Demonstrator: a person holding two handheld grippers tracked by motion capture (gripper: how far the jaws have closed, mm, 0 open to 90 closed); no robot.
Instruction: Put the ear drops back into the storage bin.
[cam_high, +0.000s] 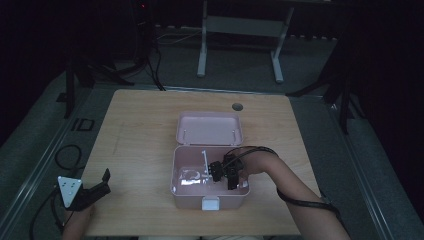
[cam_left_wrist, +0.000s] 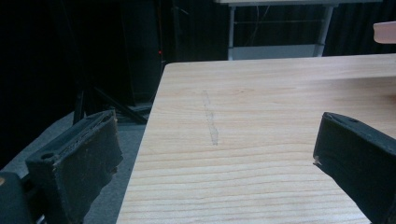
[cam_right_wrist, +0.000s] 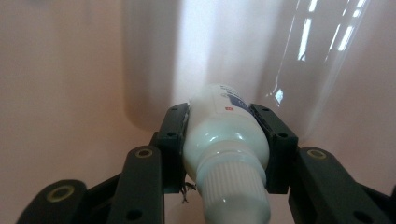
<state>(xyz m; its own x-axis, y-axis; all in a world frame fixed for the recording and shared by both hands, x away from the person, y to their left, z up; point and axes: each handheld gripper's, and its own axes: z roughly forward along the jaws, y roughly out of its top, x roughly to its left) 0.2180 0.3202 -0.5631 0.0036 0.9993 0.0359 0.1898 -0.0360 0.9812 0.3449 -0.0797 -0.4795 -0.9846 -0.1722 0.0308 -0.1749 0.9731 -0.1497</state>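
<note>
High view: a pink box with its lid thrown back is being shown on a wooden table, and the right gripper is being held down inside the box by a hand reaching in from the right. Right gripper view: a white tube is being clamped between the two black jaws, which are closed only as far as the tube's width; its ribbed cap is being pointed back toward the camera, below the pads, while the printed body is being carried forward beyond the jaw tips. Ahead of the jaws and on both sides, the pale pink inner wall of the box is being seen, with bright reflections up and to the right. Something clear and shiny is being seen on the box floor to the left of the right gripper in the high view; what it is cannot be told. Left gripper is being held low at the table's near left edge, well apart from the box. Left gripper view: the jaws are being kept spread wide with nothing between them but bare wood, and a faint grey streak is being seen on the table ahead.
</note>
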